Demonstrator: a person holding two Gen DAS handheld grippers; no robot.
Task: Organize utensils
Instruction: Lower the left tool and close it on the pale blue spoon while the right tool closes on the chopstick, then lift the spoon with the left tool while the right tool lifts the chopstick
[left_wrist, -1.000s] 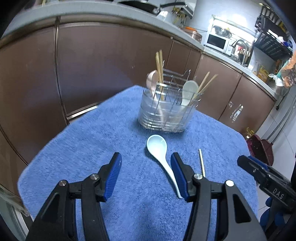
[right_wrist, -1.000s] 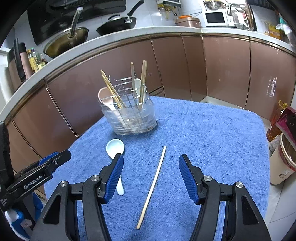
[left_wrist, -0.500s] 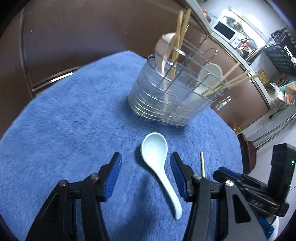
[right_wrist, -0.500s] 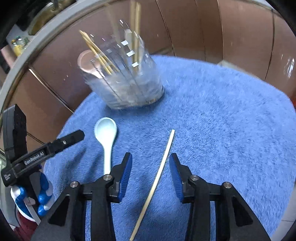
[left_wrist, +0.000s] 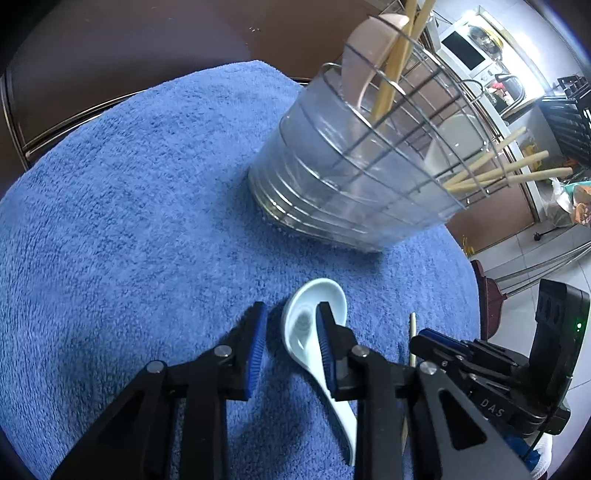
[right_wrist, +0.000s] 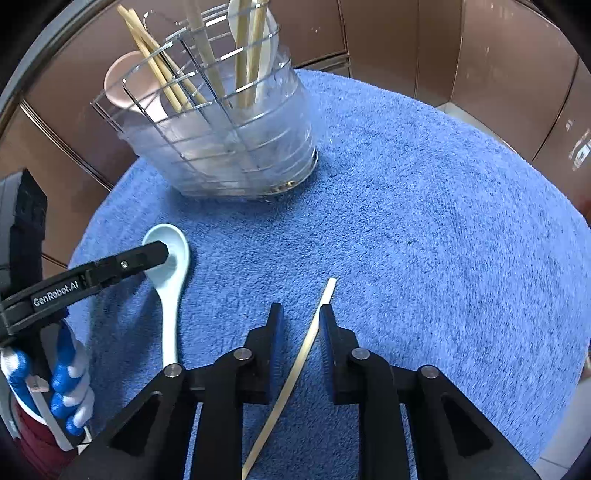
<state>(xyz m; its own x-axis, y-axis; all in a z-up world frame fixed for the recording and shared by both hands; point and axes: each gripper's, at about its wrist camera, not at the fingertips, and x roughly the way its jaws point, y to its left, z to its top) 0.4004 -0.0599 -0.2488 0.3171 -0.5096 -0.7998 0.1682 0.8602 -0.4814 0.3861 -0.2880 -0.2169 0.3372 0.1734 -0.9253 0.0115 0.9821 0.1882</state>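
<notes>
1. Pickup step: left hand-held gripper (left_wrist: 290, 338), part-open, straddles the spoon (left_wrist: 314, 325) bowl's rim; right hand-held gripper (right_wrist: 301, 332), part-open, brackets the chopstick (right_wrist: 295, 369).
2. Next: close both, lift toward the holder (right_wrist: 221, 140) at 11 o'clock.

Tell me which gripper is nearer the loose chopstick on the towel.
Right. The right gripper straddles the chopstick, one finger on each side, jaws open. The left gripper sits over the white spoon's bowl, off to the chopstick's left.
</notes>
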